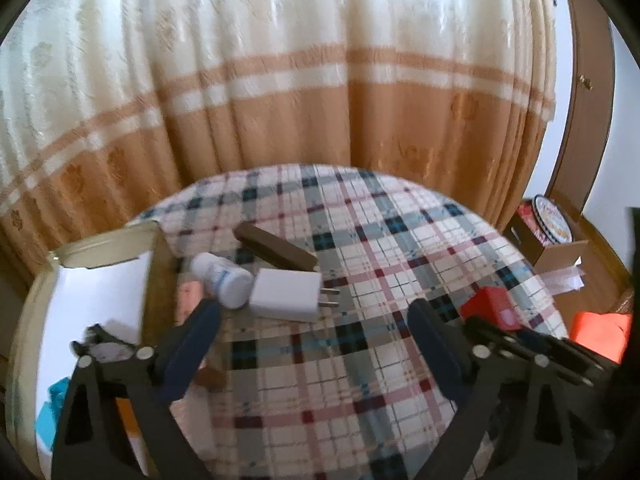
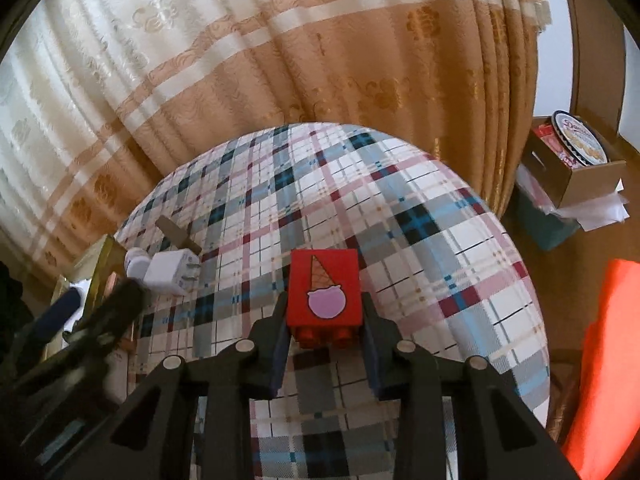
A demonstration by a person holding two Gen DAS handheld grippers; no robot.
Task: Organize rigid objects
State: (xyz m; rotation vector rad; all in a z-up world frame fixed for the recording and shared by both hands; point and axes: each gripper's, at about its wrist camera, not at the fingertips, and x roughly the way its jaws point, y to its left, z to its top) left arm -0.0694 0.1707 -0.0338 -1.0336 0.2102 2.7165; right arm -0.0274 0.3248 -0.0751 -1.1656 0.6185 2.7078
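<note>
Looking along the left gripper [image 1: 316,344], its jaws stand wide apart with nothing between them, and just ahead and a little to its left lie a white charger [image 1: 286,294] with bare metal prongs, a white bottle [image 1: 222,282] on its side touching it and a brown bar [image 1: 274,248] beyond; all look light and stiff, the round bottle likely to roll, so the charger's flat sides seem the surest hold. Turning to the right wrist view, the right gripper [image 2: 325,320] is closed on a red toy block [image 2: 325,286], pads pressing its two flat sides above the plaid tablecloth [image 2: 440,240]; the hard, smooth plastic looks light yet possibly slippery.
</note>
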